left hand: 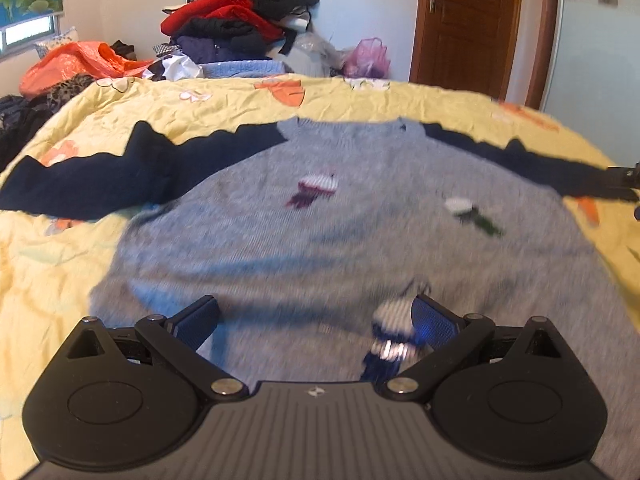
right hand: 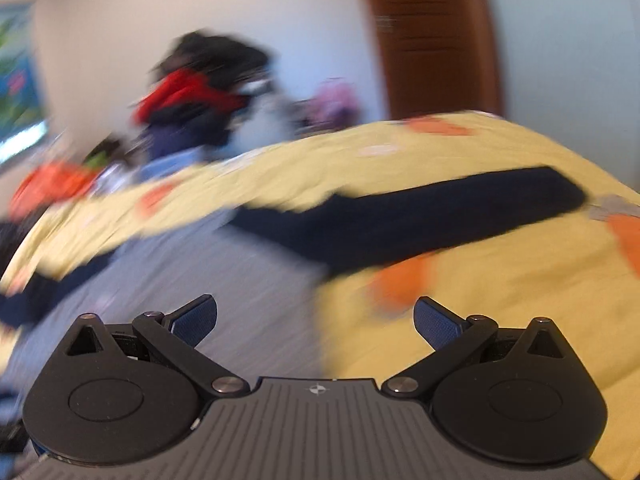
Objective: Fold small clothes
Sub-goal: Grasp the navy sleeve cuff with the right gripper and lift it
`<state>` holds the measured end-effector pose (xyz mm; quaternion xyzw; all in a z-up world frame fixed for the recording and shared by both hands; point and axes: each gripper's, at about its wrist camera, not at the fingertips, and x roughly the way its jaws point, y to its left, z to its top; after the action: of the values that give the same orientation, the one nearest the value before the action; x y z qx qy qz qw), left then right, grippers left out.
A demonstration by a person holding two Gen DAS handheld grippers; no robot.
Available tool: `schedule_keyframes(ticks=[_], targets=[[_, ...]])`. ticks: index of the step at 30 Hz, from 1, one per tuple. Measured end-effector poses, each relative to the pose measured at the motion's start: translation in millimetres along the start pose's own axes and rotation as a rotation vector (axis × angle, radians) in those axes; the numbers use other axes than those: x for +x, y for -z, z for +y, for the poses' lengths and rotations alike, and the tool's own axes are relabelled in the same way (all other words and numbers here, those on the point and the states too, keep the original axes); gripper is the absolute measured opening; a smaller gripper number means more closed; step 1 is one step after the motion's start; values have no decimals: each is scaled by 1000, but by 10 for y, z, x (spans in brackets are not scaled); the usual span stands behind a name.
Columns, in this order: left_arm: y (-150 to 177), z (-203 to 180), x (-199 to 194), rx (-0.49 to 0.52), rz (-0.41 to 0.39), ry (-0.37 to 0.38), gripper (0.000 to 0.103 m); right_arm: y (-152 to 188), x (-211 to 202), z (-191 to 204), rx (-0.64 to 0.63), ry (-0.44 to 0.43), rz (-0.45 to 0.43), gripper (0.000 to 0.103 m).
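A small grey knit sweater [left hand: 320,216] with navy sleeves lies spread flat on the yellow bedspread [left hand: 60,280], both sleeves stretched out sideways. My left gripper [left hand: 316,320] is open and empty, just above the sweater's lower hem. In the right wrist view, which is blurred by motion, my right gripper [right hand: 316,320] is open and empty over the sweater's right side [right hand: 240,280], with the right navy sleeve [right hand: 420,216] ahead of it. The right gripper's tip shows at the far right of the left wrist view [left hand: 628,180], by the right sleeve's cuff.
A pile of red, black and blue clothes [left hand: 236,20] stands behind the bed, with an orange plastic bag [left hand: 76,64] at the back left and a pink bag [left hand: 366,58] near the brown door [left hand: 464,20]. The bed's edge curves away at right.
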<state>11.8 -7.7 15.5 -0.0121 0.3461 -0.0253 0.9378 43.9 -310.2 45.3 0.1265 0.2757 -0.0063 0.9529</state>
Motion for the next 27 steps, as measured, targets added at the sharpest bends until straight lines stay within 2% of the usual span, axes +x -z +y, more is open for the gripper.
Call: schedule_keyframes(ticks=[2,5,6,8,10,12,15,16,19,21,22,23,24,25,27], targets=[[-35,29,85,-12,5,15,103,-243,74,-427,134,-10,-7,103],[7,64,230,-18,25,-9,103,-508,156,-1062,337,-28,-78,101],[27,42,232,0,11,-18,103,-582,208,-1266,394,-18,-87,99],[36,13,238,13,13,-28,103,-683,319,-1654,527,3,-101,84],[45,10,240,14,12,-31,103,-717,449,-1991,654,37,-113,80],[51,24,237,10,10,-26,103,-714,583,-2223,729,70,-112,79],[54,33,235,7,9,-24,103,-675,821,-2365,778,81,-73,76],[53,37,235,6,8,-23,103,-640,877,-2379,785,86,-71,70],[52,36,234,6,8,-23,103,-570,948,-2365,781,90,-113,64],[52,36,235,6,9,-23,103,-536,1002,-2344,767,101,-132,56],[53,36,234,6,9,-23,103,-554,1027,-2364,755,111,-136,44],[48,36,233,5,8,-22,103,-572,1055,-2380,739,125,-133,26],[46,36,231,3,7,-21,103,-629,1076,-2426,730,132,-121,16],[36,35,232,1,7,-20,103,-649,1085,-2472,730,134,-109,11],[32,38,229,-6,4,-15,103,-664,1065,-2451,748,140,-122,13]])
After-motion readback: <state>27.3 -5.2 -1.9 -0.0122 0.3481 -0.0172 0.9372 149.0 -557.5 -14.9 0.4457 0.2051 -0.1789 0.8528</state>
